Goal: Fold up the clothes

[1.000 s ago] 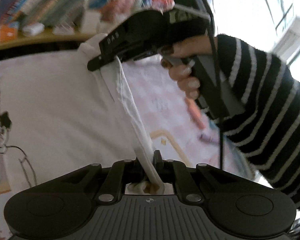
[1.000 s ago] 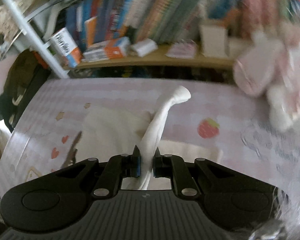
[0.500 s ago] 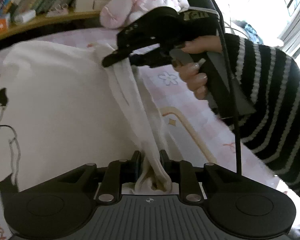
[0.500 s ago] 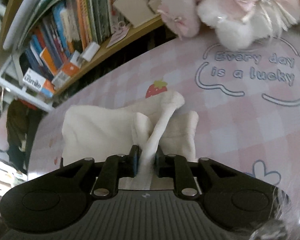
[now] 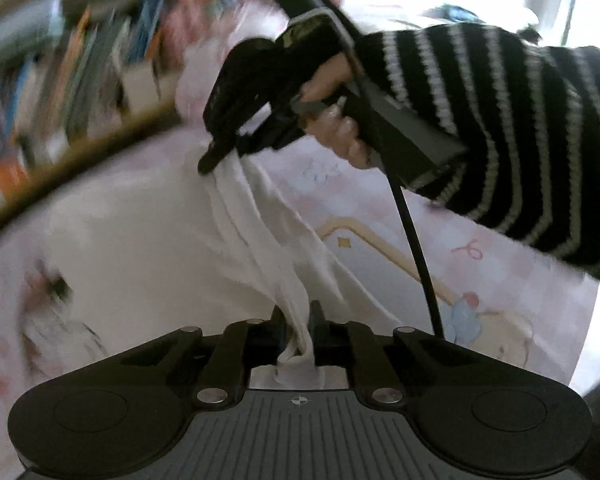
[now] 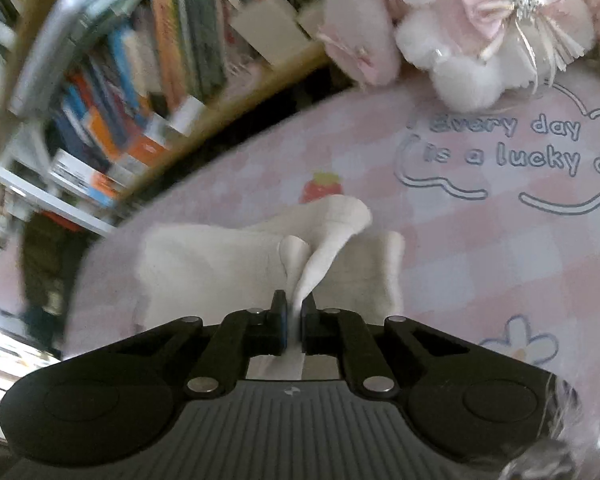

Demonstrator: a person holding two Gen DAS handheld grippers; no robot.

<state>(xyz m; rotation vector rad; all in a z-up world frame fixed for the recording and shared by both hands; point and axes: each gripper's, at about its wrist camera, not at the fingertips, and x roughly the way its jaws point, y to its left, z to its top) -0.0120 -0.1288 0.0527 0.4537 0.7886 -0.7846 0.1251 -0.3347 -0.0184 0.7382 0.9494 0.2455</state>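
A white T-shirt (image 5: 140, 248) with a cartoon print lies spread on the pink bed cover, blurred in the left wrist view. A bunched band of its fabric (image 5: 256, 232) runs taut from my left gripper (image 5: 298, 312) up to my right gripper (image 5: 216, 156). My left jaws are closing, with that fabric pressed between the pads. In the right wrist view my right gripper (image 6: 294, 300) is closing on a thin pinch of the same shirt (image 6: 204, 264). A rolled fold rises just ahead of its fingertips.
A person's hand in a black-and-white striped sleeve (image 5: 520, 128) holds the right gripper, and its cable (image 5: 416, 248) hangs down. A bookshelf (image 6: 148, 80) lines the far edge of the bed. Pink plush toys (image 6: 480, 32) sit on the lettered pink checked cover (image 6: 500, 240).
Both views have rolled. Both pairs of jaws widened slightly on the fabric half a second ago and have narrowed again. The right gripper has sunk nearer the bed, still pulling the band.
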